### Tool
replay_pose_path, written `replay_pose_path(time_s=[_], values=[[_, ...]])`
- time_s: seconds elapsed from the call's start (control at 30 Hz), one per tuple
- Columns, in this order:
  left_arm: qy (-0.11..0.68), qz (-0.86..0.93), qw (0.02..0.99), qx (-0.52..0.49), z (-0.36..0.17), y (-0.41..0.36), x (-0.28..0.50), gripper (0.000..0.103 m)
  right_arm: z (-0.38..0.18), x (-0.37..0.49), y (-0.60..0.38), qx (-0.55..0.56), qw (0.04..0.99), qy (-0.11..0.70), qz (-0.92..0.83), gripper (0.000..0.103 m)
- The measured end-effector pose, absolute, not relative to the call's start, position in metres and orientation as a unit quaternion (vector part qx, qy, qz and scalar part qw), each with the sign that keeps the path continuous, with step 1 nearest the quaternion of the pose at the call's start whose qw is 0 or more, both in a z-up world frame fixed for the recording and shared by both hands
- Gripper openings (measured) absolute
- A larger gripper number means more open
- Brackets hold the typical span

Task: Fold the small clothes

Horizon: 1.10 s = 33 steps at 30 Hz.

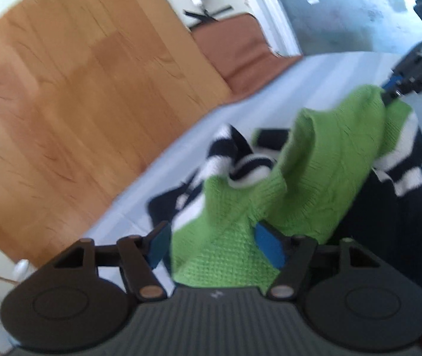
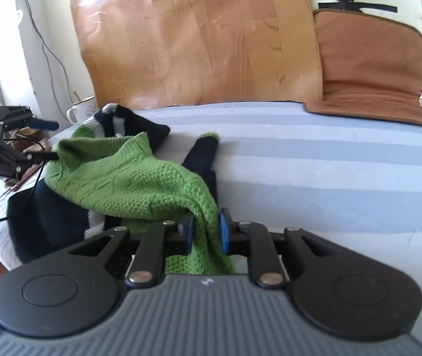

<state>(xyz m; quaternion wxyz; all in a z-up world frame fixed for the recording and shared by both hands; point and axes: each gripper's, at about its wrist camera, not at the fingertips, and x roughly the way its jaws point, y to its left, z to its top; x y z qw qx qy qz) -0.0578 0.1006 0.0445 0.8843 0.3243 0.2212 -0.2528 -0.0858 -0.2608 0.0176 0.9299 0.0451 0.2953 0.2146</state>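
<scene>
This is a lived-in home, most likely a bedroom. The landmark is a bed with a pale blue-and-white striped sheet. Behind the bed, a wood-patterned sheet leans against a cream wall, and beside that a brown padded cushion stands at the bed's far right corner. At the bed's left edge sits a white enamel mug, with a jumble of clutter and a dark cable running up the wall. A knitted green, navy and white sweater lies on the bed.
</scene>
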Motion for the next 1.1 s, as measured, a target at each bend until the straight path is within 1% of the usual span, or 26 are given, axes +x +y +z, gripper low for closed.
replay_pose_path(time_s=[0.07, 0.13, 0.17, 0.2, 0.23, 0.27, 0.3, 0.33, 0.37, 0.47, 0.5, 0.63, 0.7, 0.8, 0.87, 0.93, 1.0, 1.03, 1.1], values=[[0.239, -0.283, 0.87, 0.325, 0.039, 0.1, -0.053, 0.067, 0.018, -0.086, -0.26, 0.043, 0.928, 0.298, 0.217, 0.022], [0.247, -0.301, 0.857, 0.338, 0.032, 0.097, -0.049, 0.065, 0.019, -0.087, -0.259, 0.045, 0.928, 0.299, 0.218, 0.029], [0.251, -0.306, 0.85, 0.347, 0.026, 0.095, -0.048, 0.063, 0.018, -0.086, -0.261, 0.049, 0.927, 0.301, 0.22, 0.042], [0.253, -0.307, 0.846, 0.356, 0.023, 0.093, -0.05, 0.054, 0.017, -0.085, -0.263, 0.051, 0.926, 0.302, 0.219, 0.05], [0.253, -0.305, 0.843, 0.364, 0.019, 0.092, -0.054, 0.046, 0.017, -0.084, -0.263, 0.052, 0.927, 0.301, 0.217, 0.052], [0.251, -0.301, 0.843, 0.368, 0.016, 0.092, -0.054, 0.042, 0.016, -0.083, -0.265, 0.051, 0.927, 0.301, 0.217, 0.055], [0.247, -0.297, 0.845, 0.369, 0.014, 0.091, -0.056, 0.035, 0.015, -0.081, -0.265, 0.049, 0.927, 0.302, 0.219, 0.055], [0.242, -0.291, 0.849, 0.369, 0.014, 0.091, -0.058, 0.03, 0.015, -0.079, -0.265, 0.048, 0.926, 0.303, 0.219, 0.055], [0.237, -0.284, 0.853, 0.367, 0.015, 0.091, -0.06, 0.028, 0.013, -0.078, -0.265, 0.047, 0.925, 0.304, 0.221, 0.055], [0.22, -0.262, 0.872, 0.349, 0.026, 0.092, -0.074, 0.023, 0.013, -0.074, -0.257, 0.024, 0.918, 0.315, 0.241, 0.012], [0.21, -0.252, 0.88, 0.344, 0.035, 0.095, -0.08, 0.022, 0.016, -0.076, -0.255, 0.017, 0.92, 0.307, 0.242, 0.011], [0.161, -0.187, 0.92, 0.305, 0.063, 0.09, -0.098, 0.018, 0.052, -0.09, -0.242, -0.044, 0.951, 0.21, 0.222, 0.011], [0.136, -0.144, 0.942, 0.27, 0.086, 0.086, -0.106, 0.015, 0.079, -0.098, -0.234, -0.078, 0.964, 0.147, 0.206, 0.011], [0.085, -0.082, 0.976, 0.184, 0.13, 0.084, -0.122, 0.012, 0.12, -0.114, -0.223, -0.129, 0.975, 0.038, 0.177, 0.011], [0.031, -0.038, 0.989, 0.136, 0.16, 0.082, -0.139, 0.01, 0.149, -0.124, -0.22, -0.144, 0.975, -0.029, 0.164, 0.011], [-0.043, 0.014, 0.993, 0.113, 0.186, 0.076, -0.162, 0.003, 0.177, -0.137, -0.218, -0.158, 0.972, -0.09, 0.15, 0.011], [-0.148, 0.083, 0.98, 0.107, 0.212, 0.067, -0.194, 0.003, 0.21, -0.148, -0.218, -0.167, 0.965, -0.146, 0.138, 0.011], [-0.187, 0.099, 0.972, 0.103, 0.226, 0.064, -0.209, 0.003, 0.226, -0.153, -0.217, -0.169, 0.962, -0.165, 0.135, 0.011], [-0.228, 0.108, 0.964, 0.088, 0.255, 0.06, -0.231, 0.003, 0.255, -0.159, -0.217, -0.174, 0.956, -0.195, 0.131, 0.011]])
